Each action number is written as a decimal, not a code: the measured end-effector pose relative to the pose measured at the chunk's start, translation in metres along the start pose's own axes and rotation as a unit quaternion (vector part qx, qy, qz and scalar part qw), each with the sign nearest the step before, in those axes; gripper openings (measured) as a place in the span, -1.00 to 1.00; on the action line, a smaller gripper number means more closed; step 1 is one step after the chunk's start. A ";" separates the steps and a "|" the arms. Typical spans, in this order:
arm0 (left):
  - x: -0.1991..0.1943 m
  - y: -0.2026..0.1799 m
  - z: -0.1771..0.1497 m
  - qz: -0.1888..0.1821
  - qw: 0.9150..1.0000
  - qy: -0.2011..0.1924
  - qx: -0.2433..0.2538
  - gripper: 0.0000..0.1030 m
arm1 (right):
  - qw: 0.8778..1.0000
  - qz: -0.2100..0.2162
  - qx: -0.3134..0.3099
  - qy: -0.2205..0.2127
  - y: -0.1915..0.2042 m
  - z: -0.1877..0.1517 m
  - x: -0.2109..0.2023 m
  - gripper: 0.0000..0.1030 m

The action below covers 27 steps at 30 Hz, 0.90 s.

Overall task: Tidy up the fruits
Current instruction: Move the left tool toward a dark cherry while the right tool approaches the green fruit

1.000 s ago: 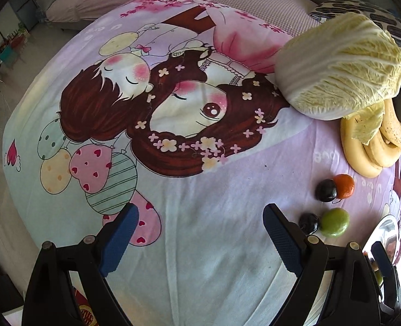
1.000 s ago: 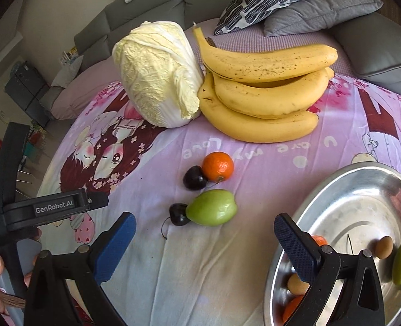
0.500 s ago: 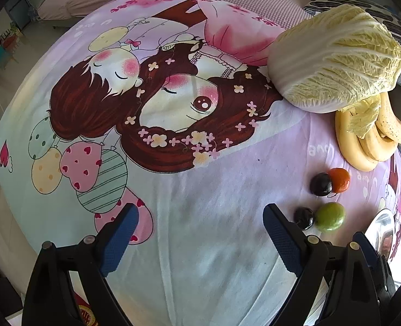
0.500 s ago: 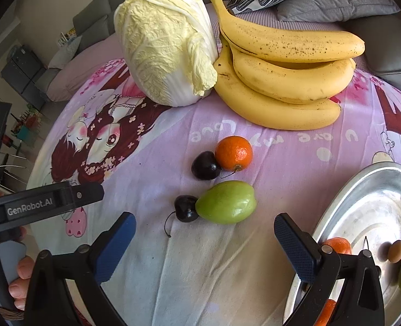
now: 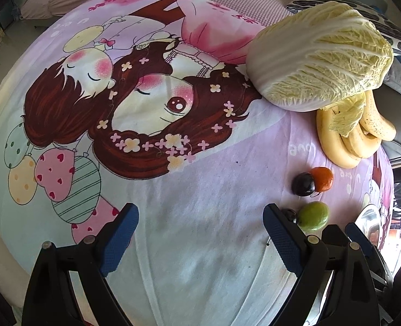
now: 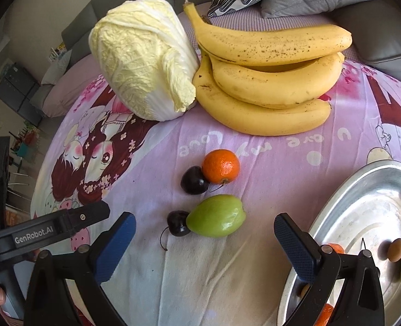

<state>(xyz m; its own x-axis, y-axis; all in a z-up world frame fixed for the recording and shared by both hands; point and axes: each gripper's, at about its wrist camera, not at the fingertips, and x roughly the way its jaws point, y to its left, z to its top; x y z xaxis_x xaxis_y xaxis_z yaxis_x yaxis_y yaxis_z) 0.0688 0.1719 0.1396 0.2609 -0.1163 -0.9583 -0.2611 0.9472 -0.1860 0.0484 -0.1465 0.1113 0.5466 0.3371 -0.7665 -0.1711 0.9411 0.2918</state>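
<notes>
Spreading across both views is a cartoon-printed bedsheet (image 6: 268, 141), on which the loose fruit is laid out. In the right wrist view, the right gripper (image 6: 204, 247) is seen at the bottom of the frame with its blue-padded fingers (image 6: 113, 247) held wide apart and nothing between them. Just above the gap, at lower centre, a green fruit (image 6: 216, 219) is seen touching a dark cherry (image 6: 178, 223) on its left. Higher up, near the middle of the frame, an orange tangerine (image 6: 221, 166) is pressed against a dark plum (image 6: 194, 180). A bunch of bananas (image 6: 271, 81) is placed across the upper centre and right, with a napa cabbage (image 6: 143, 59) touching it on the left. A metal tray (image 6: 363, 209) is seen at the lower right, partly hidden by the right finger; a small brown fruit (image 6: 396, 249) and several orange and green pieces are held in it. The left gripper's black body (image 6: 45, 231) is seen at the lower left. In the left wrist view, the left gripper (image 5: 200, 241) is likewise released, its pads well apart over bare sheet at the bottom of the frame. The green fruit (image 5: 313, 215) is found just right of its right finger, with the tangerine (image 5: 322, 178) and plum (image 5: 303, 184) above, and the cabbage (image 5: 320, 57) at the upper right.
</notes>
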 end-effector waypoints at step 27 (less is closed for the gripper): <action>0.021 0.001 0.015 -0.062 0.998 0.001 0.005 0.84 | 0.998 -0.034 0.041 0.035 -0.006 0.001 0.042 0.10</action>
<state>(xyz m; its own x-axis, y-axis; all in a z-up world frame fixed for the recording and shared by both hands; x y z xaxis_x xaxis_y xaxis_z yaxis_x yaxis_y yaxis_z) 0.0879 0.1748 0.1226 0.2880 -0.2344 -0.9285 -0.2168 0.9285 -0.3016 0.0730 -0.1378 0.0782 0.4958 0.2773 -0.8230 -0.0663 0.9570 0.2825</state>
